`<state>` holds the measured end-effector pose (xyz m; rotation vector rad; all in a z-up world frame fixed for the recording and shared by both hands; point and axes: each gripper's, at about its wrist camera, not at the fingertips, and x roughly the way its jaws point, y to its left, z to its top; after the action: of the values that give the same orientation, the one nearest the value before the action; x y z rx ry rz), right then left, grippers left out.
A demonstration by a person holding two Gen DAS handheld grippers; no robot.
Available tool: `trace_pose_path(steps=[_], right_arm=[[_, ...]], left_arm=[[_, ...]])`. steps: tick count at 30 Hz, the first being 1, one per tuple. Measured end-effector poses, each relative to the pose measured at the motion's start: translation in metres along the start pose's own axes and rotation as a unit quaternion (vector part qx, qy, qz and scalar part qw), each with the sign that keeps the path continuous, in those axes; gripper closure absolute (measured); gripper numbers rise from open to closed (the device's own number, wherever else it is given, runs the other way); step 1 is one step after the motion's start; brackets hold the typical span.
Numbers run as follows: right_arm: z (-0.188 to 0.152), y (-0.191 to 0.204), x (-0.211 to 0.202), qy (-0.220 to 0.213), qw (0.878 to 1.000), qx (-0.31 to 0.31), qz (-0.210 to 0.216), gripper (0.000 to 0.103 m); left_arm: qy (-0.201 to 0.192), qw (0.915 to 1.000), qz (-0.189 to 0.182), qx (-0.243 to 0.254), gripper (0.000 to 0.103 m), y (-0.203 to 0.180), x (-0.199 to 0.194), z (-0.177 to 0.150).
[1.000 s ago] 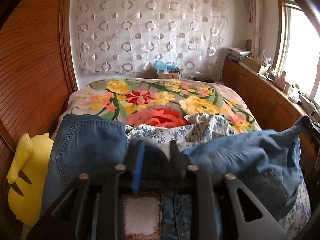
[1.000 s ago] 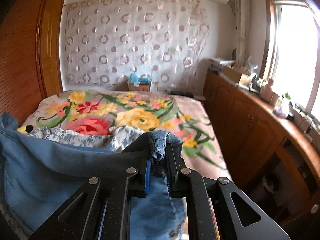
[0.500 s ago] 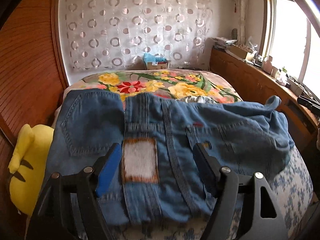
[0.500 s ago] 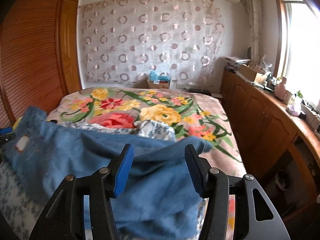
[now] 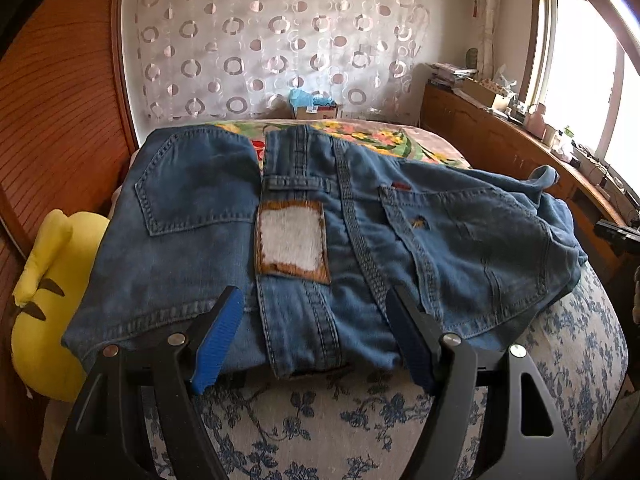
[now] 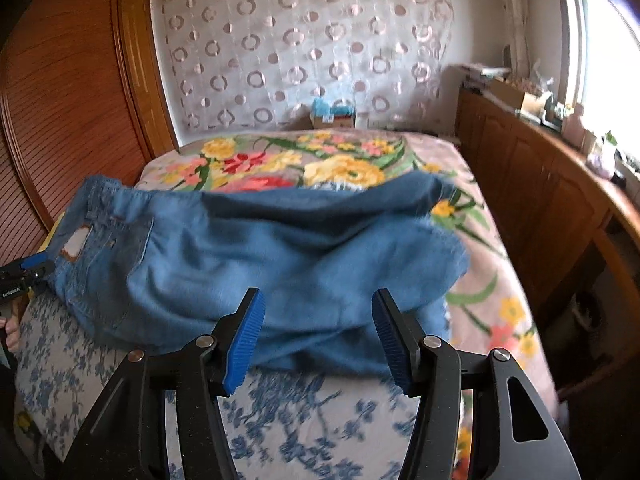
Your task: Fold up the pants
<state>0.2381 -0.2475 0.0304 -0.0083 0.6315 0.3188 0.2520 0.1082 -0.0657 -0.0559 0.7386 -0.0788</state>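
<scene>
The left tongs [image 5: 314, 336] stood spread wide, holding nothing, their blue ribbed pads [image 5: 218, 340] poised at the near edge of the folded jeans [image 5: 320, 240]. The right tongs [image 6: 318, 338] were just as wide and also empty, framing the near hem of the same denim; whether either pair touched the cloth could not be told.

The jeans lay in a folded bundle on a cushion [image 5: 360, 420] of pale fabric printed with blue flowers, at the near end of the bed [image 6: 480, 280].

The left wrist view showed the seat of the pants from behind: two stitched back pockets, thick seams, and a white fuzzy patch [image 5: 291, 242] with a frayed brown border near the waistband. A yellow plush toy [image 5: 44, 300] with black markings sat to the left, against slatted wooden doors.

The right wrist view, blurred, showed the crumpled leg ends with a ragged hem, the bright floral bedspread [image 6: 320, 164] beyond, a wooden sideboard [image 6: 540, 184] along the window, and the left tongs at the far left edge.
</scene>
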Motion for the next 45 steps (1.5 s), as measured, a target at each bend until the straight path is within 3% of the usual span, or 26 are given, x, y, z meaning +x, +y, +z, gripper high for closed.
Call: trace_pose_path(steps=[6, 16, 20, 25, 31, 34, 35, 37, 39, 41, 45], right_arm=[[0.003, 0.006, 0.022, 0.020, 1.000, -0.003, 0.013, 0.045], [0.003, -0.015, 0.064, 0.069, 0.997, 0.019, -0.010, 0.045], [0.005, -0.014, 0.073, 0.063, 0.998, -0.005, -0.026, 0.045], [0.005, -0.013, 0.083, 0.058, 0.998, -0.010, -0.027, 0.044], [-0.004, -0.005, 0.070, 0.057, 0.998, -0.011, -0.029, 0.044], [-0.003, -0.006, 0.070, 0.057, 0.998, -0.011, -0.029, 0.044], [-0.003, -0.006, 0.070, 0.057, 0.998, -0.011, -0.029, 0.046], [-0.002, -0.006, 0.069, 0.053, 0.998, -0.011, -0.032, 0.058], [-0.002, -0.006, 0.068, 0.052, 0.998, -0.012, -0.028, 0.082], [-0.001, -0.006, 0.069, 0.052, 0.998, -0.012, -0.024, 0.094], [-0.002, -0.008, 0.066, 0.046, 0.999, -0.011, -0.012, 0.099]], left_arm=[[0.009, 0.9999, 0.002, -0.003, 0.028, 0.003, 0.004, -0.010], [0.014, 0.9999, 0.007, 0.006, 0.029, 0.003, 0.005, -0.018], [0.015, 0.9999, 0.006, 0.005, 0.036, 0.004, 0.004, -0.021], [0.019, 0.9998, 0.000, 0.003, 0.055, 0.006, 0.003, -0.026], [0.015, 0.9998, -0.006, 0.008, 0.068, 0.000, 0.002, -0.023], [0.014, 0.9998, -0.012, 0.008, 0.068, -0.001, 0.004, -0.020], [0.018, 0.9997, -0.012, 0.007, 0.068, 0.000, 0.007, -0.019], [0.035, 0.9992, -0.014, 0.009, 0.068, 0.000, 0.015, -0.017], [0.036, 0.9992, -0.011, 0.011, 0.068, -0.001, 0.016, -0.016], [0.035, 0.9993, -0.012, 0.009, 0.080, -0.001, 0.014, -0.012], [0.028, 0.9995, 0.001, 0.012, 0.095, -0.008, 0.006, -0.004]])
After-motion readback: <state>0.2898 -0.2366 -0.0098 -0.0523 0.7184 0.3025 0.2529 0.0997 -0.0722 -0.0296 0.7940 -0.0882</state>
